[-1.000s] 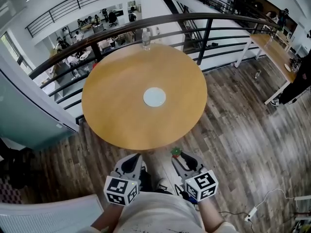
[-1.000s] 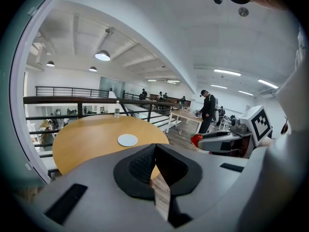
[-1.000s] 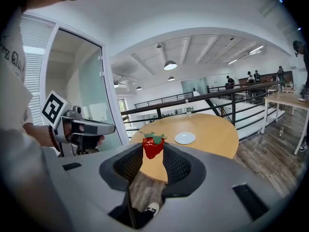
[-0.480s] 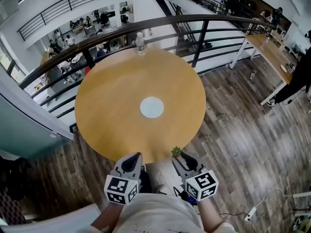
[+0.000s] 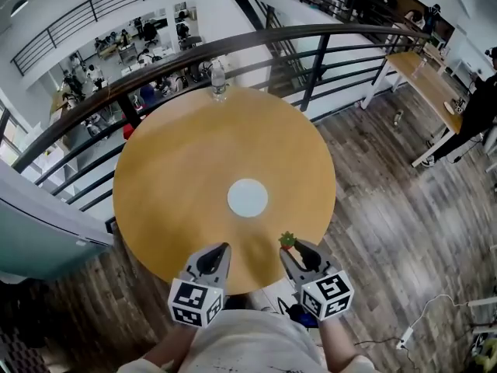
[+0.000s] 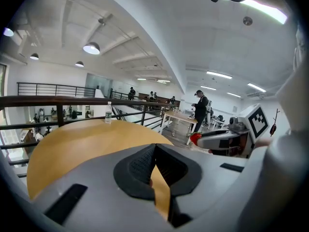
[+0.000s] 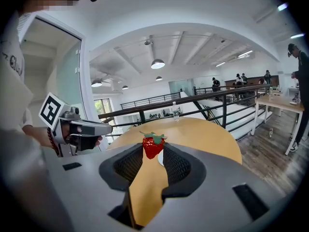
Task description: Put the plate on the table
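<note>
**Plate sits mid-table; your right gripper pinches a strawberry**

The round wooden table (image 5: 171,185) fills the middle of your head view, with a dark railing (image 5: 233,43) curving behind it. The white plate (image 5: 248,197) lies flat near the table's centre. A clear bottle (image 5: 218,80) stands upright at the far edge. Your left gripper (image 5: 220,251) hovers over the near edge, jaws pressed together and empty. Beside it, your right gripper (image 5: 292,245) pinches a red strawberry (image 7: 153,146) at its tips.

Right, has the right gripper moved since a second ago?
Yes, forward. The right gripper stopped short of the table before; now its tips reach over the near edge, toward the plate.
</note>
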A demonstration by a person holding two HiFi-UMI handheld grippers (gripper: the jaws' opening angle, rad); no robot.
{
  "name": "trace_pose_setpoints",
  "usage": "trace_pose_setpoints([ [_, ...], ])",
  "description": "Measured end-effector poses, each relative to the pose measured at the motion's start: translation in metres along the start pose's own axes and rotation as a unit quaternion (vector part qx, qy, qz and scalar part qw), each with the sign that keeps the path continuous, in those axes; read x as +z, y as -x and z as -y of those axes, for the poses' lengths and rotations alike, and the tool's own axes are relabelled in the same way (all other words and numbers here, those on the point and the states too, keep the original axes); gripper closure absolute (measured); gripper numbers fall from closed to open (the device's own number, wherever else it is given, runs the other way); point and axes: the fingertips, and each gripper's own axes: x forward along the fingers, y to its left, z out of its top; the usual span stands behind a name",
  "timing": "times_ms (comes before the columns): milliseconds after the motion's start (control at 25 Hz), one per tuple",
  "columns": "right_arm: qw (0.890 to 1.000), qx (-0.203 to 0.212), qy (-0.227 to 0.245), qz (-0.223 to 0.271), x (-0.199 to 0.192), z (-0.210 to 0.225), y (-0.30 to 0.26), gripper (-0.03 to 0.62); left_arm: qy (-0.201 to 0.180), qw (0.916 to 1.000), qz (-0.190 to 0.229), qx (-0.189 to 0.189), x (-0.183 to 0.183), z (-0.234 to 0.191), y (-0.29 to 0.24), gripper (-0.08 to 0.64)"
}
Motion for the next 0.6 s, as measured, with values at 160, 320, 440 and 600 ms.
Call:
trace_pose_setpoints([
  [160, 1.000, -0.015, -0.003, -0.006, 0.008, 0.003, -0.022, 0.449, -0.003, 0.9998, -0.010, -0.015, 0.007, -0.025, -0.014, 0.537],
  [320, 1.000, -0.024, -0.006, -0.015, 0.012, 0.010, -0.037, 0.449, -0.004, 0.9995, -0.021, -0.024, 0.010, -0.042, -0.029, 0.537],
  [440, 0.999, -0.026, -0.014, -0.025, 0.011, 0.019, -0.043, 0.449, 0.004, 0.9993, -0.025, -0.027, 0.015, -0.047, -0.041, 0.537],
  [600, 0.999, -0.024, -0.013, -0.034, 0.014, 0.035, -0.047, 0.449, 0.013, 0.9994, -0.025, -0.021, 0.024, -0.046, -0.053, 0.537],
])
